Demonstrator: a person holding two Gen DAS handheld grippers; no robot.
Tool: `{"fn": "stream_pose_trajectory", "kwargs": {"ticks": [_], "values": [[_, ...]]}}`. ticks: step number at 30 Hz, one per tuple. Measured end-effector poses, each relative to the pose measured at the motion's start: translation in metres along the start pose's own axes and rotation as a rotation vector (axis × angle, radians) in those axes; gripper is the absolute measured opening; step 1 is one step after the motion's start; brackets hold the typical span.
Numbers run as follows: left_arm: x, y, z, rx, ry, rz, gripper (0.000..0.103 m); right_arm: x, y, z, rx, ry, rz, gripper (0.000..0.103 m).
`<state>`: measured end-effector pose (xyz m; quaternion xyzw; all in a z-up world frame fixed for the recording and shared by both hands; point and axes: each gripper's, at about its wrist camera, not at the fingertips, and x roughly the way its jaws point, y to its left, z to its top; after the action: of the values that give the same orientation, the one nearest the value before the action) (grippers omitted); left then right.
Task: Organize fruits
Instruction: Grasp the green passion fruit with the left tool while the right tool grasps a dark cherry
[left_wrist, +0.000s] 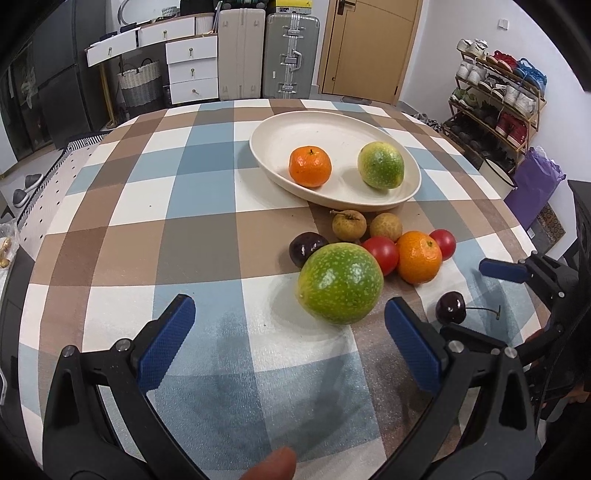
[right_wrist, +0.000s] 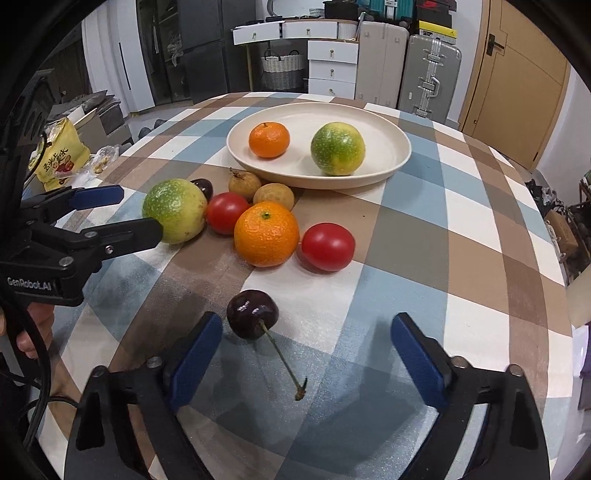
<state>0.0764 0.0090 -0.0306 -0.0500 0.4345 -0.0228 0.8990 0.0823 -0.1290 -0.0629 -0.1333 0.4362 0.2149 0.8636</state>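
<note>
Left jaws: the left gripper (left_wrist: 290, 317) was spread wide and empty, its blue pads either side of the near green citrus (left_wrist: 340, 282) but not touching it, probably lined up to take it.
Right jaws: the right gripper (right_wrist: 306, 339) also stood spread, holding nothing, with the stemmed cherry (right_wrist: 252, 314) just inside its left pad, stem pointing back toward the camera.
Loose fruit: a mandarin (right_wrist: 266, 233), two tomatoes (right_wrist: 327, 246) and (right_wrist: 226, 212), two longans (right_wrist: 273, 196) and (right_wrist: 243, 183) and a dark cherry (right_wrist: 203, 187) lay clustered on the checked tablecloth (right_wrist: 461, 236) just before the dish.
Dish: the cream plate (right_wrist: 400, 149) held an orange mandarin (right_wrist: 269, 139) and a second green citrus (right_wrist: 337, 148), so sorting looked only begun.
</note>
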Motion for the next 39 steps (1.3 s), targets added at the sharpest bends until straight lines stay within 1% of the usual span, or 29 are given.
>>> {"fn": "stream_pose_trajectory", "kwargs": {"ticks": [1,3,4,10,17,22,29,33,39], "values": [[0.001,0.000,0.000,-0.003,0.001,-0.003,0.102,0.001,0.001,0.000,0.000,0.002,0.007,0.083],[0.002,0.001,0.001,-0.002,0.003,-0.004,0.102,0.001,0.002,0.000,-0.004,0.001,0.008,0.081],[0.003,0.001,0.002,-0.001,0.003,-0.002,0.102,0.001,0.002,0.000,-0.006,-0.004,0.011,0.077],[0.008,0.000,0.004,-0.003,0.011,-0.003,0.102,-0.002,0.004,0.000,-0.005,-0.019,0.055,0.063],[0.013,-0.001,0.007,0.000,0.014,-0.001,0.102,-0.004,0.005,-0.003,-0.001,-0.031,0.082,0.060],[0.017,-0.002,0.010,0.000,0.018,-0.005,0.102,-0.005,0.007,-0.004,-0.001,-0.038,0.093,0.054],[0.024,-0.006,0.016,0.007,0.024,-0.003,0.102,-0.006,0.009,-0.005,-0.003,-0.041,0.117,0.054],[0.027,-0.008,0.016,0.014,0.028,0.000,0.102,-0.006,0.010,-0.006,0.001,-0.046,0.121,0.050],[0.027,-0.011,0.016,0.036,0.021,-0.013,0.102,-0.007,0.010,-0.007,0.002,-0.051,0.119,0.048]]}}
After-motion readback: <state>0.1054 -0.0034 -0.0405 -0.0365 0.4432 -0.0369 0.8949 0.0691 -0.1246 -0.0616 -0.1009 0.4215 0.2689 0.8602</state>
